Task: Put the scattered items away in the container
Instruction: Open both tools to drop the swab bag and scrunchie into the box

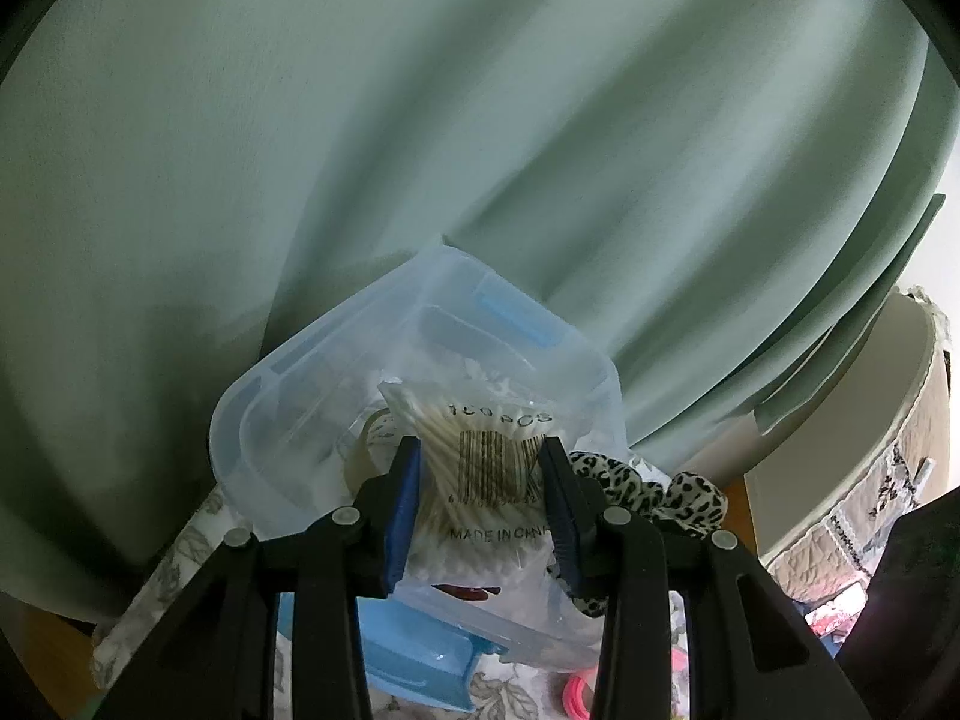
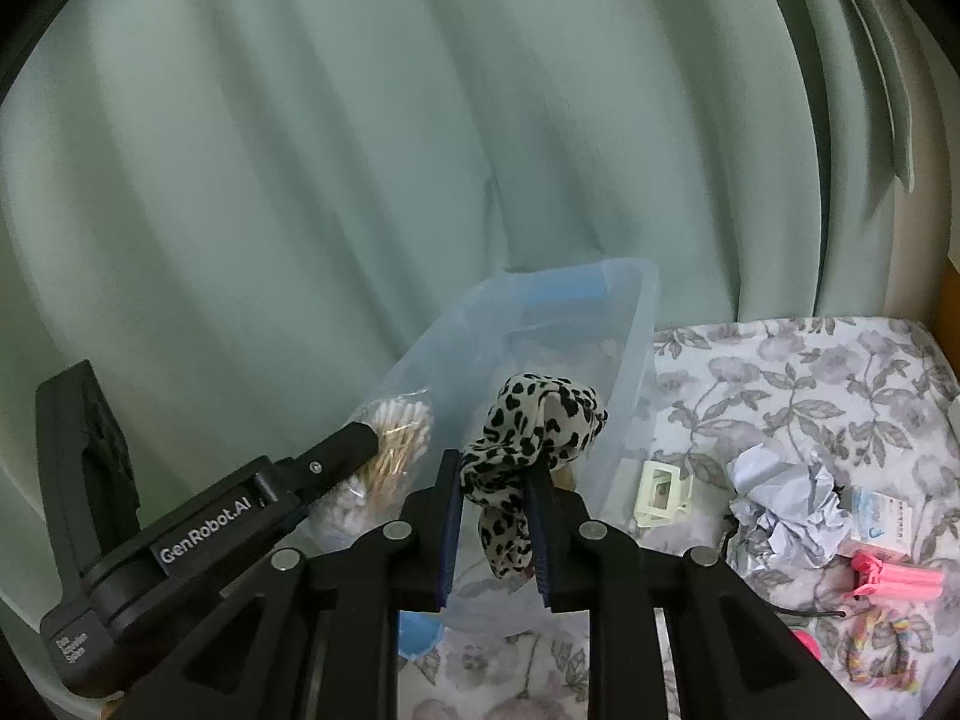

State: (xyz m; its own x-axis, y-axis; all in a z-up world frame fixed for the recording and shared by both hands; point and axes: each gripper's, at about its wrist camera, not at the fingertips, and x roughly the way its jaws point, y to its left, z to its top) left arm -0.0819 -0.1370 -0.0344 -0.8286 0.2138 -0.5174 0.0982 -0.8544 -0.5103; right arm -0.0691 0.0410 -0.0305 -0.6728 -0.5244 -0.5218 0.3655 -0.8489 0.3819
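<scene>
A clear plastic container (image 1: 336, 360) with blue latches stands on a floral cloth in front of a green curtain. My left gripper (image 1: 481, 447) is shut on a clear bag of cotton swabs (image 1: 480, 480) and holds it over the container's open top. In the right wrist view my right gripper (image 2: 492, 465) is shut on a leopard-print scrunchie (image 2: 540, 414), which hangs above the near side of the container (image 2: 630, 348). That view also shows the left gripper (image 2: 372, 438) with the swab bag (image 2: 402, 438) at the container's left wall. The scrunchie (image 1: 636, 480) lies just right of the left fingers.
On the floral cloth (image 2: 810, 372) right of the container lie a white hair clip (image 2: 660, 492), crumpled paper (image 2: 780, 498), a small printed box (image 2: 882, 516), a pink item (image 2: 894, 582) and a coloured hair tie (image 2: 882, 654). The curtain (image 2: 360, 150) hangs close behind.
</scene>
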